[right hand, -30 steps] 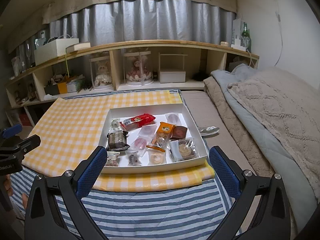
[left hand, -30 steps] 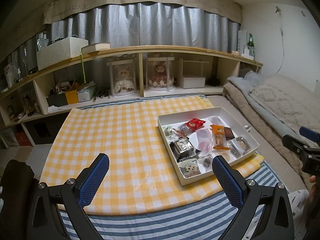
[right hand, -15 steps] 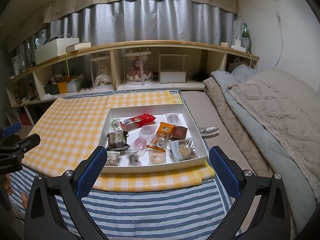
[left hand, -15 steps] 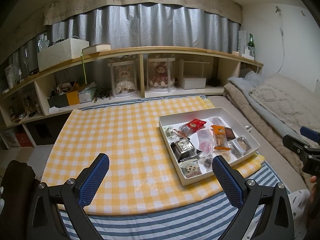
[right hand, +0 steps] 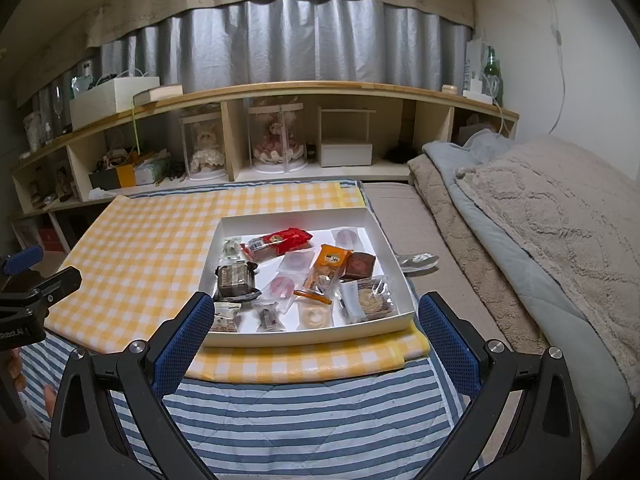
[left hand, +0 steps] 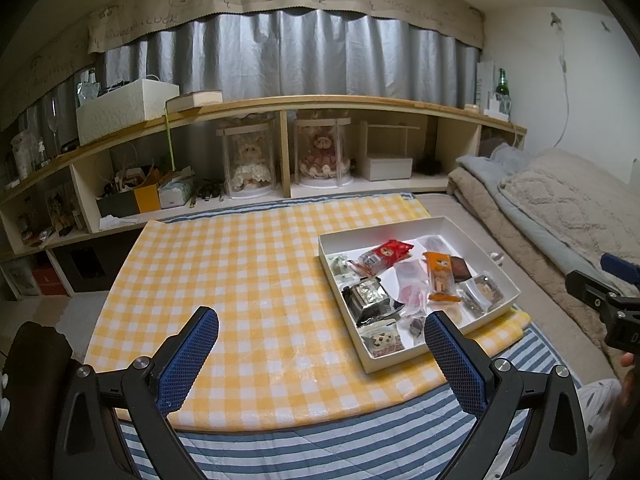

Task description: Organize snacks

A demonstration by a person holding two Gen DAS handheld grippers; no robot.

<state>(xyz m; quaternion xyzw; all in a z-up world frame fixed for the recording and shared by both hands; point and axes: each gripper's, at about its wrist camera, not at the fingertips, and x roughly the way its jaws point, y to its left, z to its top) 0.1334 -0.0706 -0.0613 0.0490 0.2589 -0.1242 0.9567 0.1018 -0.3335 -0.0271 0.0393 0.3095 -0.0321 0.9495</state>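
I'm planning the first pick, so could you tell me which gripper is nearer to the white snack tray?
Right. The right gripper hangs open just before the white snack tray, centred on its near wall. The left gripper, also open, is off to the tray's left, over the checked cloth.

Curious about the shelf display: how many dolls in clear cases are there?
2. A white-dressed doll stands left of the shelf divider, a pink-dressed doll right of it. None seems hidden.

Ahead of you, grey curtains point(right hand: 280, 44) hang above a long wooden shelf unit point(right hand: 280, 92); to your right, a beige blanket point(right hand: 552, 216) covers the bed.
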